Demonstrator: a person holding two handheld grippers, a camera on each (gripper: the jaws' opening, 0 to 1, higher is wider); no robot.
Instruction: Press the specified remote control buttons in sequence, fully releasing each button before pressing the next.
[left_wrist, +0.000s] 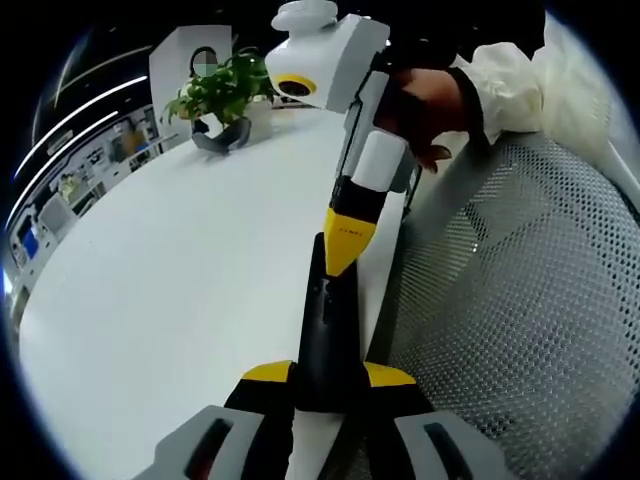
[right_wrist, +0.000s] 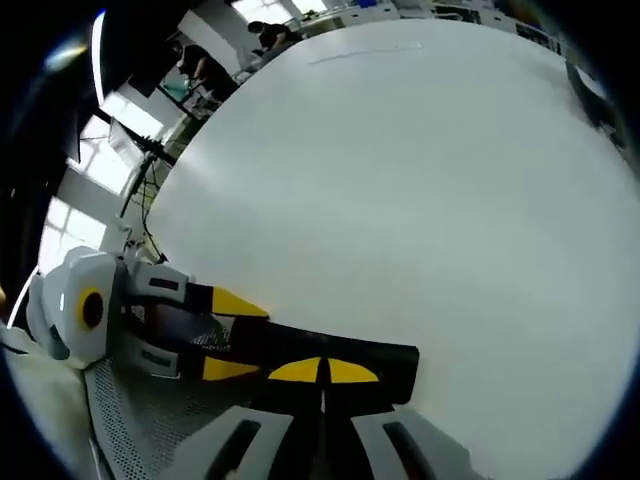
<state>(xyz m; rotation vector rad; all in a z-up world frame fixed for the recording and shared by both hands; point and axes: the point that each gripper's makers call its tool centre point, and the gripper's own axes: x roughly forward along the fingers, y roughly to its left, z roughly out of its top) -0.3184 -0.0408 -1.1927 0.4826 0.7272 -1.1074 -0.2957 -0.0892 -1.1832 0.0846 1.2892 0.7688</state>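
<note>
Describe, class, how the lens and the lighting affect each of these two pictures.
Left gripper view: fisheye bends the white table edge; even light, soft shadows; the potted plant stays sharp. Right gripper view: table bulges round; bright windows glare at left; the black remote sits dark, detail lost.

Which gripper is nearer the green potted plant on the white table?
Right. The right gripper tip rests on the far end of the black remote control, toward the green potted plant; the left gripper clamps the remote's near end, farther away.
</note>
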